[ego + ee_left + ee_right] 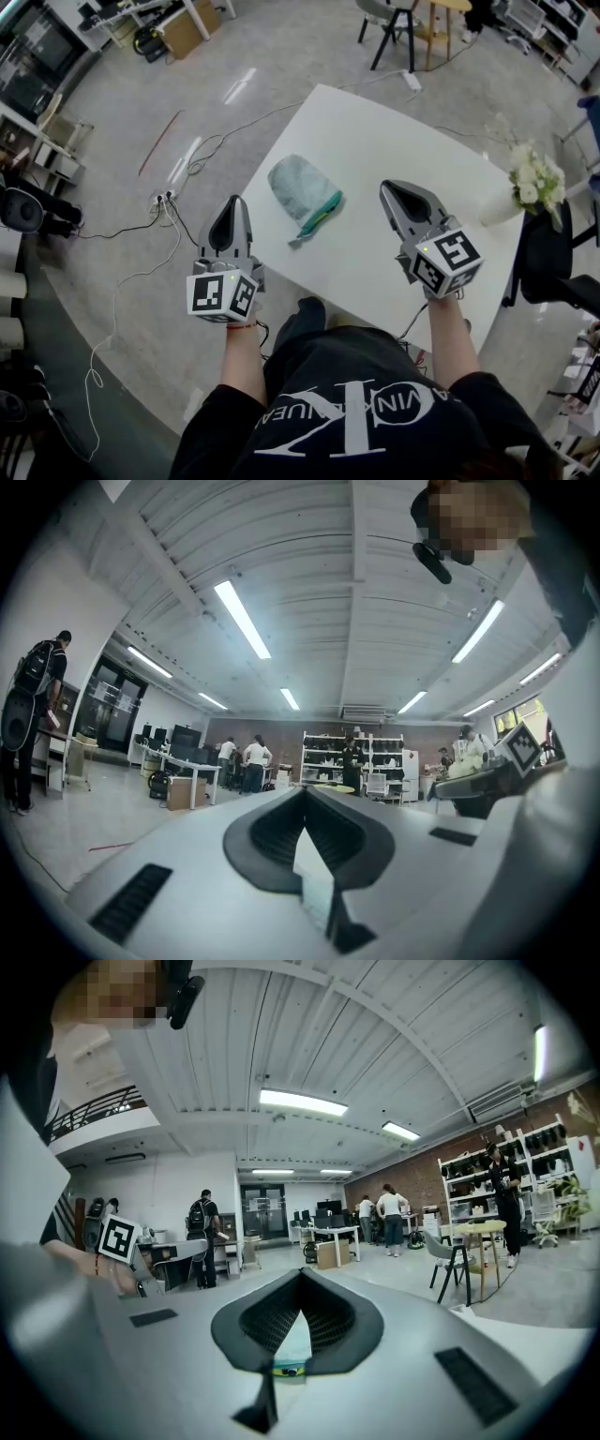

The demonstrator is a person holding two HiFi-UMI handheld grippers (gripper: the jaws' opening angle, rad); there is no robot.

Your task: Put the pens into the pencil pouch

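Two hand-held grippers are held out in front of a person, seen from a camera on the head looking steeply down. Both bare forearms reach forward from a black shirt, roughly parallel, with the marker cubes nearest the body and the jaws pointing away, about level.

The left hand-held gripper (pixel 234 202) appears just off the left edge of the white rectangular bench (pixel 375 131), over the grey floor. A thin red band (pixel 242 325) circles that wrist. In the left gripper view its jaws (pixel 305 799) are together, with nothing between them.

The right hand-held gripper (pixel 391 190) sits over the bench, near its front right part. In the right gripper view its jaws (pixel 300 1281) are likewise closed and empty.

Between the two grippers in the head view, a grey-green fabric pencil pouch (pixel 298 187) lies flat on the bench, well apart from both. A teal strip (pixel 321 218) runs along its near right edge; whether that is a zip or a pen cannot be told.

At the bench's far right edge stands a white vase of pale flowers (pixel 530 183). Black and white cables (pixel 178 220) trail across the floor to the left.
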